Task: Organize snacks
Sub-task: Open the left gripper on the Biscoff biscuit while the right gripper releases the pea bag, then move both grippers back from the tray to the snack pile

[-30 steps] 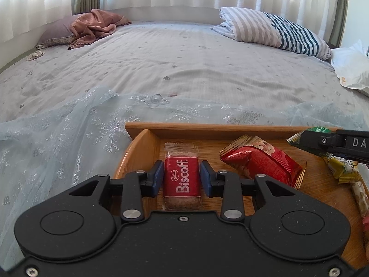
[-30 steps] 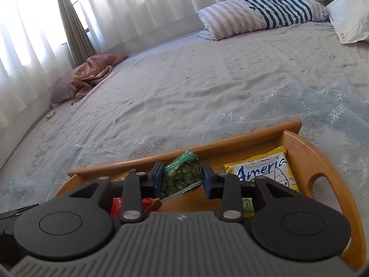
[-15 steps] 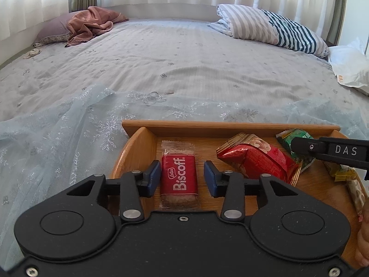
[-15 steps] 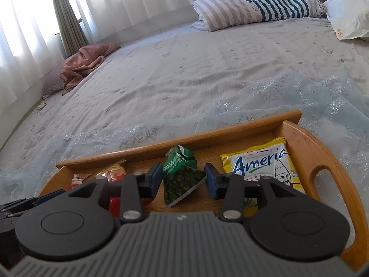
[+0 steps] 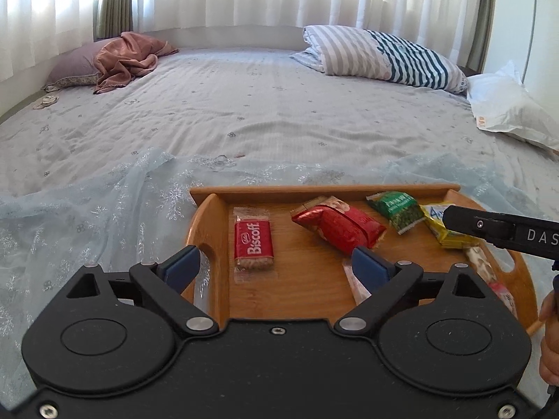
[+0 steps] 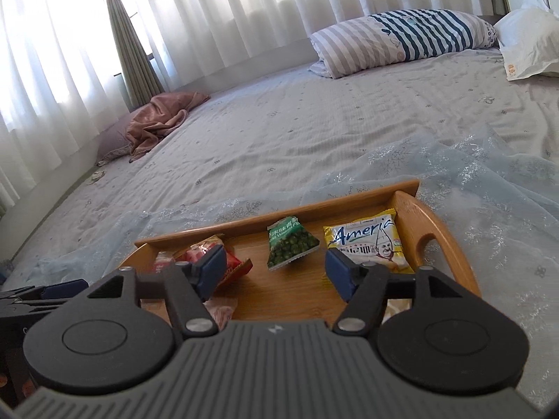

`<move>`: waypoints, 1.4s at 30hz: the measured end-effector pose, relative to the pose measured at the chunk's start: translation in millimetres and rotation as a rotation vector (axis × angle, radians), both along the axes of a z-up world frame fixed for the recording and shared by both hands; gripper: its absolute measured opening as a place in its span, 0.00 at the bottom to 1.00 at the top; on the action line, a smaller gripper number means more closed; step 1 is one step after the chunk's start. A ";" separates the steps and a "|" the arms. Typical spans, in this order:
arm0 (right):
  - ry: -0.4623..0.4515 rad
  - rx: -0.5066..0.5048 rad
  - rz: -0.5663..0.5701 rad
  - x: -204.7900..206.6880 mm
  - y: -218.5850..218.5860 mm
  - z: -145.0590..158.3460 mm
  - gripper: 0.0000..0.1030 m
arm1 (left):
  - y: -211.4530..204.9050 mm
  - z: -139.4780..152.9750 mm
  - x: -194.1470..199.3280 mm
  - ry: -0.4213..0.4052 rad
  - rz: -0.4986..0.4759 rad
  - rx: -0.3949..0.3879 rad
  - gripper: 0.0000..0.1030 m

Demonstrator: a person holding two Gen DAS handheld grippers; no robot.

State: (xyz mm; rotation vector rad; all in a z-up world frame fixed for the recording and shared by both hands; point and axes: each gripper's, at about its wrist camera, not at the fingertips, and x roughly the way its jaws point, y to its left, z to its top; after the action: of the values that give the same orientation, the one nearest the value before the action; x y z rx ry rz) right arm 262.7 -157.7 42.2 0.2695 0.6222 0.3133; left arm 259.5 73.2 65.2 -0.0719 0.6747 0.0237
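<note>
Currently both grippers stand with jaws spread and nothing between them, over the wooden tray on the bed.

Left wrist view, left to right. Left gripper: its left pad sits over the tray's left handle wall, its right pad over the tray floor. Biscoff packet lies flat in centre frame, just ahead of the gap and left of its midline, not touching either pad. Long axis runs away from the camera, along the fingers, so the narrow sides face the pads. Right of it: red wrapper, long axis slanting toward lower right; then green pea packet; then yellow packet, partly covered by the right gripper's finger entering from the right edge. A pale pink-ended wrapper lies at the right pad; contact unclear.

Right wrist view, left to right. Right gripper: left pad overlaps the red wrapper, whether touching I cannot tell. Green pea packet lies ahead of the gap, near centre, long axis tilted toward upper right. Yellow packet sits just beside the right pad, against the tray's right handle.

Judgement: left gripper is nearer the Biscoff, right gripper nearer the pea packet.

View differences: Biscoff shows only in the left view; the yellow packet's face and the right handle show clearly only in the right view.
</note>
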 end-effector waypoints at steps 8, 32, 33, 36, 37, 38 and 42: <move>-0.092 -0.048 0.046 -60.2 -19.2 6.7 0.84 | -26.6 7.5 -68.9 -0.055 -0.061 0.072 0.94; -0.303 -0.179 -0.047 -234.9 -30.5 -35.4 0.88 | -67.1 -24.8 -220.0 -0.063 -0.114 0.009 0.93; -0.312 -0.180 -0.053 -241.3 -30.0 -37.2 0.88 | -69.2 -26.6 -224.1 -0.053 -0.121 0.007 0.90; -0.332 -0.179 -0.058 -258.3 -29.6 -41.5 0.88 | -77.1 -32.3 -232.4 -0.020 -0.145 0.004 0.73; -0.342 -0.185 -0.064 -263.3 -28.2 -42.5 0.87 | -79.7 -33.5 -233.8 -0.011 -0.157 -0.006 0.69; -0.352 -0.190 -0.071 -268.1 -27.9 -43.4 0.86 | -80.9 -34.5 -235.6 -0.004 -0.165 -0.019 0.65; -0.383 -0.200 -0.112 -283.9 -31.0 -45.9 0.74 | -86.7 -36.7 -239.9 0.020 -0.184 -0.081 0.52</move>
State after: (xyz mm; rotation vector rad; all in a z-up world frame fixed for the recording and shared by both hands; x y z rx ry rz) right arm -21.2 -188.7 -3.7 0.0480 0.2557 0.1854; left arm 19.6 -13.6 28.6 -0.0872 0.6996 -0.1797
